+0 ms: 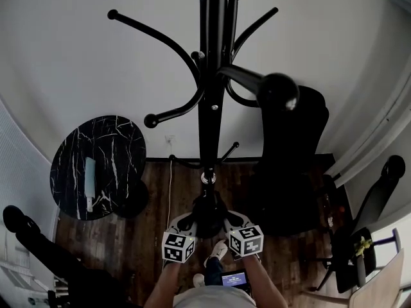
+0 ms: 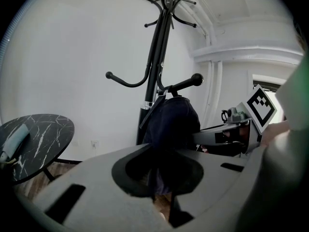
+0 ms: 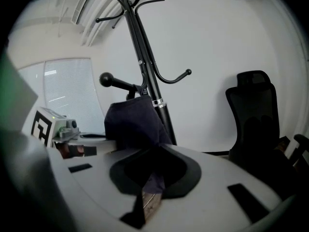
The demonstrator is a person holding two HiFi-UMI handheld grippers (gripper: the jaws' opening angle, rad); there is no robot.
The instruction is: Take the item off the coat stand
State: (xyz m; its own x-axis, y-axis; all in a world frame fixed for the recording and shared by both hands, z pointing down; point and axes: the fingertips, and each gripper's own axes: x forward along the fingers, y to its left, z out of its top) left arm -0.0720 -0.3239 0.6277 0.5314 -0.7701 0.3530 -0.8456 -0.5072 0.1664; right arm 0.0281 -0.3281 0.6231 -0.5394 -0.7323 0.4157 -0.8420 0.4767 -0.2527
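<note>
A black coat stand (image 1: 212,76) rises in front of me, with curved hooks ending in ball knobs. A dark navy cloth item (image 2: 171,120) hangs from a low hook (image 2: 186,84) beside the pole; the right gripper view shows this cloth item (image 3: 133,122) too. My left gripper (image 2: 159,197) is shut, with the cloth's lower edge pinched between its jaws. My right gripper (image 3: 147,192) is shut on the same hem from the other side. In the head view both grippers, left (image 1: 180,226) and right (image 1: 239,225), sit close together at the base of the pole, with the cloth item (image 1: 209,213) dark between them.
A round black marble table (image 1: 96,165) with a pale object on it stands to the left. A black office chair (image 1: 292,153) stands right of the stand, more chairs (image 1: 376,204) at far right. A white wall is behind; the floor (image 1: 154,223) is dark wood.
</note>
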